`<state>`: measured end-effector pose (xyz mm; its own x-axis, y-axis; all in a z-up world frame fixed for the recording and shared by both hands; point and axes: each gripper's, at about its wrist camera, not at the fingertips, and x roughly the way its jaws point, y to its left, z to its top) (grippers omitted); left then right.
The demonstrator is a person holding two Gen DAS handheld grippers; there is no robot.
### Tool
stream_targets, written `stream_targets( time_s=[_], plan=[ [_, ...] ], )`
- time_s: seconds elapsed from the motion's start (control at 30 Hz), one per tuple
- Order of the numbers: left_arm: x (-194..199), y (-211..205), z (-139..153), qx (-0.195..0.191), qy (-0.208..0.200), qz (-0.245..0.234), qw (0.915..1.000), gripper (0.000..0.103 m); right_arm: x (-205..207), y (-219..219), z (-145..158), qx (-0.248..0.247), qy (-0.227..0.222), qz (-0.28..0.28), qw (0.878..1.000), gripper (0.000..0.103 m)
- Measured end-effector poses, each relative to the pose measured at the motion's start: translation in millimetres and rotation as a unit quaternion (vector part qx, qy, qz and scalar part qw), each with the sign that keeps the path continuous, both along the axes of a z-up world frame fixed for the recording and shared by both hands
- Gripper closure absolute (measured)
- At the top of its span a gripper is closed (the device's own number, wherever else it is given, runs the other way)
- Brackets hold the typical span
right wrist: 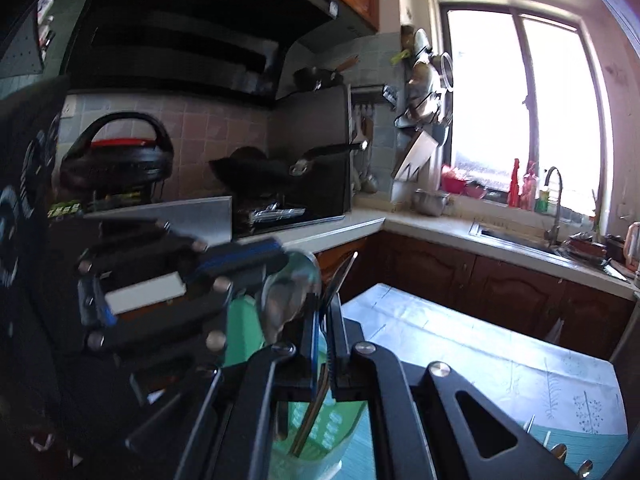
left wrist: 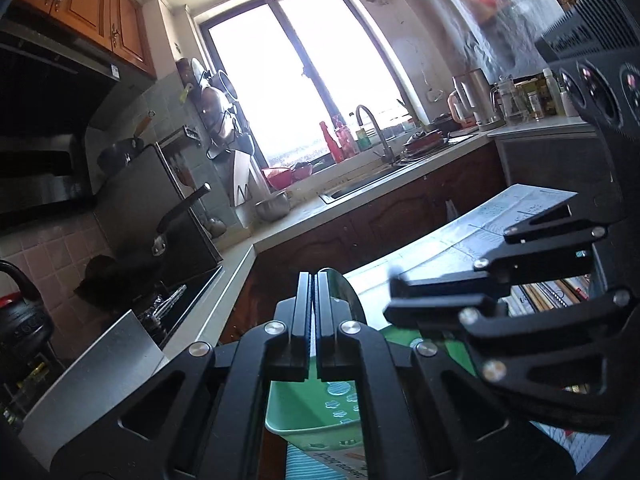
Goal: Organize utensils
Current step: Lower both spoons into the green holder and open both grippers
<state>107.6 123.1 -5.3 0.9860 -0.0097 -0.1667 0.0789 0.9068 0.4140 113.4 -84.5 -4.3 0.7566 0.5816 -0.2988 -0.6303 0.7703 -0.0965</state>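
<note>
Right gripper (right wrist: 325, 312) clamped on utensil (right wrist: 338, 280).

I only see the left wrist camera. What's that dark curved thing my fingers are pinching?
Observer: A metal spoon, bowl up, as the right wrist view shows it.
Operator: Is the other one holding something too?
Observer: Yes, the right gripper is shut on a thin utensil; I cannot tell what kind.
Operator: Any more left?
Observer: A few utensil ends show at the table edge.
</note>
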Motion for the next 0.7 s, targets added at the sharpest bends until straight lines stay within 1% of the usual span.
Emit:
stream_targets(
  time_s=[0.07, 0.13, 0.2, 0.23, 0.27, 0.3, 0.37, 0.5, 0.63, 0.67, 0.7],
  plan=[
    [-2, 1, 0, -0.001, 0.000, -0.001, 1.0000, 0.103, 0, -3, -2, -0.001, 0.017, 0.013, 1.000, 0.096],
    [-2, 3, 0, -0.005, 0.003, -0.003, 1.0000, 0.103, 0, -8, -4, -0.001, 0.033, 0.021, 0.999, 0.088],
    [-2, 4, 1, -0.010, 0.008, -0.009, 0.9999, 0.103, 1, -14, -3, 0.008, 0.045, 0.021, 0.999, 0.068],
    [-3, 4, 1, -0.013, 0.010, -0.012, 0.9998, 0.103, 2, -18, -3, 0.015, 0.052, 0.020, 0.998, 0.062],
    [-4, 3, 2, -0.015, 0.013, -0.015, 0.9997, 0.103, 3, -24, -2, 0.027, 0.060, 0.021, 0.998, 0.050],
    [-5, 2, 1, -0.016, 0.015, -0.017, 0.9996, 0.103, 3, -28, -2, 0.035, 0.064, 0.021, 0.997, 0.044],
    [-5, 1, 4, -0.018, 0.019, -0.024, 0.9994, 0.103, 2, -37, 2, 0.049, 0.066, 0.018, 0.996, 0.043],
    [-7, -4, 5, -0.018, 0.032, -0.035, 0.9987, 0.103, -3, -47, 7, 0.055, 0.071, 0.006, 0.996, 0.043],
    [-6, -6, 9, -0.033, 0.069, -0.059, 0.9953, 0.102, -10, -61, 12, 0.066, 0.084, -0.014, 0.994, 0.043],
    [-5, -7, 9, -0.035, 0.082, -0.064, 0.9940, 0.101, -12, -65, 12, 0.071, 0.087, -0.016, 0.994, 0.043],
    [-4, -8, 8, -0.034, 0.090, -0.065, 0.9932, 0.095, -15, -70, 13, 0.076, 0.090, -0.021, 0.993, 0.043]
  ],
)
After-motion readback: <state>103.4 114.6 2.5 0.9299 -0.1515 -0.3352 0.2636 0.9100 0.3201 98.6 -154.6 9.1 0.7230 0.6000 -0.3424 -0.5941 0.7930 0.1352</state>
